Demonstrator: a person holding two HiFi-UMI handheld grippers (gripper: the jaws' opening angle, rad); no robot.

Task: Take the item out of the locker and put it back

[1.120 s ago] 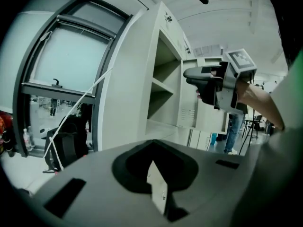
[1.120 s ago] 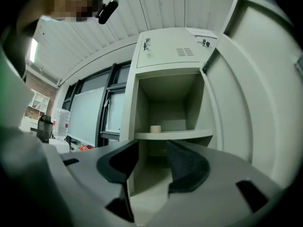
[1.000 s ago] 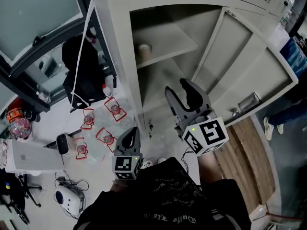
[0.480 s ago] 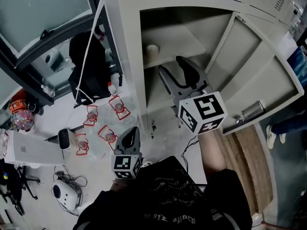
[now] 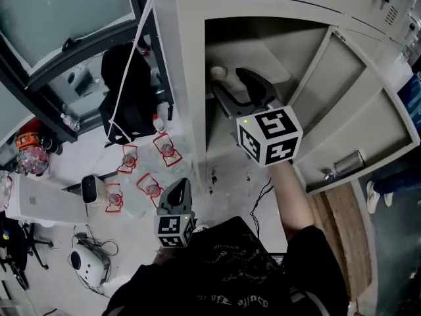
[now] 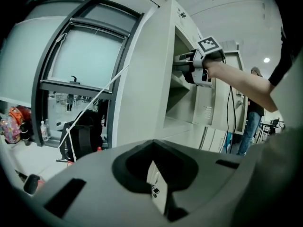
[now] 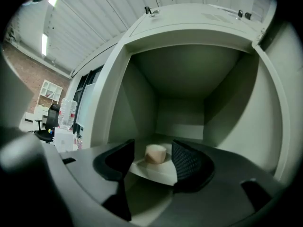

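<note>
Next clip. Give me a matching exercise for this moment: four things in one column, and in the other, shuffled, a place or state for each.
Things
1. beige roll
2. right gripper
3. left gripper
4. locker door

Places and states
A. swung open to the right
B. jaws shut, held low near the person's body
C. lying on the locker shelf
D. jaws open, at the mouth of the locker

Pairs: 1-C, 2-D, 3-B, 4-A

The right gripper's jaws have just been opening. The roll lies ahead of them and is not gripped.
</note>
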